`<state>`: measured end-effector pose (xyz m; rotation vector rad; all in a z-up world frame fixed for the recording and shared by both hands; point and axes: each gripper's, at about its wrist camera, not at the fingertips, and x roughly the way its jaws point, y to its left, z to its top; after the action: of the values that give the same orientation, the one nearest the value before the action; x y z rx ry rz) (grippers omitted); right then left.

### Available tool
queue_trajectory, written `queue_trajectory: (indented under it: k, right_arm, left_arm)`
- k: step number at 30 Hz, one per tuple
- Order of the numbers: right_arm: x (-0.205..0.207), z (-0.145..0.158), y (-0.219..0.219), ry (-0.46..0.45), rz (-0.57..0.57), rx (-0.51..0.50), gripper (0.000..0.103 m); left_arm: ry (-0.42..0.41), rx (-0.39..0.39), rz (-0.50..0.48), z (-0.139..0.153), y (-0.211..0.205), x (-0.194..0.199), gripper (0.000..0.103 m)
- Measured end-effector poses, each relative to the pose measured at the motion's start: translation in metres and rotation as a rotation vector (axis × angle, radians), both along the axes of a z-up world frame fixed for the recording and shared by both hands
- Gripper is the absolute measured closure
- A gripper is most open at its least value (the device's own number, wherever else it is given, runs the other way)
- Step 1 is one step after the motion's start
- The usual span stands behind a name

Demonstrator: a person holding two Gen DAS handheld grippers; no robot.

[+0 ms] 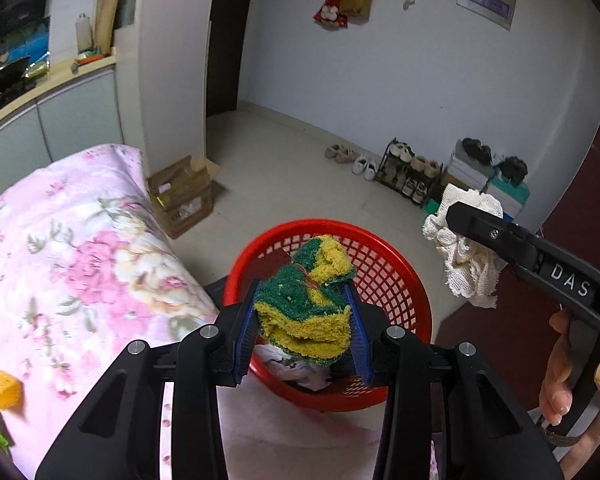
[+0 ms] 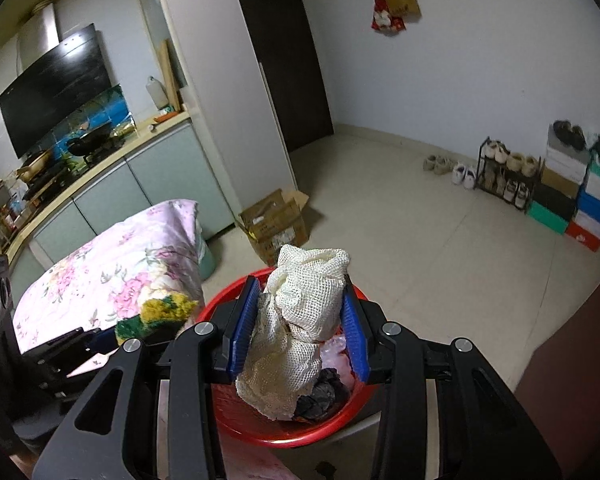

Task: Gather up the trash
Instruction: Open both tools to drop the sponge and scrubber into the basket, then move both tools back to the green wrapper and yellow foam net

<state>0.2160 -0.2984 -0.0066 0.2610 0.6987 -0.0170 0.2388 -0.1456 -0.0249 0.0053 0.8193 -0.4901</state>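
Red basket point(image 1: 400, 280) with crumpled trash point(image 2: 324, 396)

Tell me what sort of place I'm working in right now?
Likely a small apartment's kitchen-entry area: a stove counter with range hood, a shoe rack by the wall, and a floral-covered table.

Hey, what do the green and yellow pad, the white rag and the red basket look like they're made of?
The pad in the left claw looks like worn scouring sponge: fuzzy, matte, crumpled. The rag in the right claw seems an open-weave cotton mesh, judging by its net texture and limp folds. The basket looks like glossy moulded plastic with a lattice wall.
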Motion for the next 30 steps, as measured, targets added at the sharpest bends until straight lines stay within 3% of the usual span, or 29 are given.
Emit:
queue_trajectory:
  k: [10, 12, 16, 20, 30]
  right_arm:
    - [0.02, -0.023, -0.006, 0.054, -0.003, 0.012, 0.063]
    - [0.022, -0.025, -0.006, 0.058, 0.003, 0.021, 0.057]
    - [0.024, -0.026, -0.008, 0.058, 0.0, 0.047, 0.044]
    - [0.02, -0.024, -0.011, 0.051, -0.007, 0.062, 0.042]
    - [0.0, -0.008, 0.022, 0.003, 0.077, 0.068, 0.04]
  left_arm:
    - [0.032, 0.033, -0.011, -0.021, -0.015, 0.012, 0.062]
    - [0.033, 0.035, -0.008, -0.021, -0.015, 0.013, 0.058]
    - [0.024, 0.044, 0.01, -0.021, -0.014, 0.013, 0.037]
    - [0.014, 0.045, 0.024, -0.016, -0.008, 0.011, 0.029]
    - [-0.046, 0.018, 0.124, 0.014, 0.057, -0.018, 0.027]
